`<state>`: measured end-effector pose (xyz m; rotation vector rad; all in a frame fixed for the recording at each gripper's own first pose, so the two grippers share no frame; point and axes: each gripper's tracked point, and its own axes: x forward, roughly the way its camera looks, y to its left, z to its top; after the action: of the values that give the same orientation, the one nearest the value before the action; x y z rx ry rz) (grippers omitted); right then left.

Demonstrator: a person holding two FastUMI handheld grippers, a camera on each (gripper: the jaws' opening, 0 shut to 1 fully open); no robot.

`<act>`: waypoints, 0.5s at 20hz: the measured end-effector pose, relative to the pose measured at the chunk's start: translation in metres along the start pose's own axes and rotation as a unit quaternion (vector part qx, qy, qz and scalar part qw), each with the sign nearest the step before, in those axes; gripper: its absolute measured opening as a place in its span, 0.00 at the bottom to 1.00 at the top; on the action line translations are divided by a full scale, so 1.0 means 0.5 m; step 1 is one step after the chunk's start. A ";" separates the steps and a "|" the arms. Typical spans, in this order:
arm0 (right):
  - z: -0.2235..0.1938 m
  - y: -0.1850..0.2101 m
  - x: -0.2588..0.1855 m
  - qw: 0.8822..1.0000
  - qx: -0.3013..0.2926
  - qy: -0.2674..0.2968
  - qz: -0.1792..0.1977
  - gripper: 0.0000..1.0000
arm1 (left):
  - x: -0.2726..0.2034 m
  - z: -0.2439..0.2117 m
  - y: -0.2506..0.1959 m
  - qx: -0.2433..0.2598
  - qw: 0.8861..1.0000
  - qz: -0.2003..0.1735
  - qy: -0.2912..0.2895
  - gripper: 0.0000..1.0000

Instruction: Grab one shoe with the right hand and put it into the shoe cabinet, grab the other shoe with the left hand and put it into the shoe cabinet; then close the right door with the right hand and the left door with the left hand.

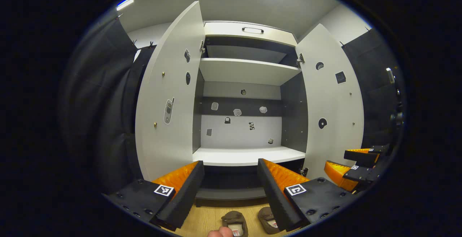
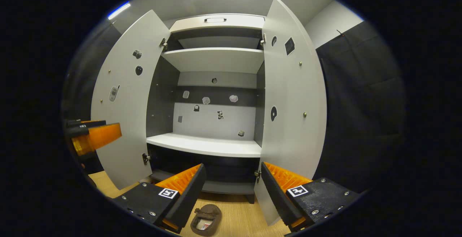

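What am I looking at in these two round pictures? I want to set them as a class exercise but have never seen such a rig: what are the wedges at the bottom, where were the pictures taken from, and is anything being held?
No robot here: a person holds a two-finger gripper in each hand, and a fisheye camera rides on each one, looking forward along its fingers. The wedges at the bottom are those fingers. The left gripper view shows the left gripper, open and empty, with the right gripper off to its right. The right gripper view shows the right gripper, also open and empty.

Both face a shoe cabinet with its left door and right door swung open. Its shelves look bare apart from small stickers on the back wall. On the wooden floor in front lie two brown shoes, side by side. Nothing is held yet.
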<state>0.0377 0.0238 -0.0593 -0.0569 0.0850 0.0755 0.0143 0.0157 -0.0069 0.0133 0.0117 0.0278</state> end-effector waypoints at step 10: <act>-0.449 0.088 0.046 0.970 -0.025 0.235 0.065 0.94 | -0.005 -0.002 0.030 -0.003 1.000 0.016 -0.005 0.94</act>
<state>0.0383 0.0558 -0.2872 -0.1200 0.5614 0.1937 0.0114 0.0308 -0.0077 0.0076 0.0017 0.0596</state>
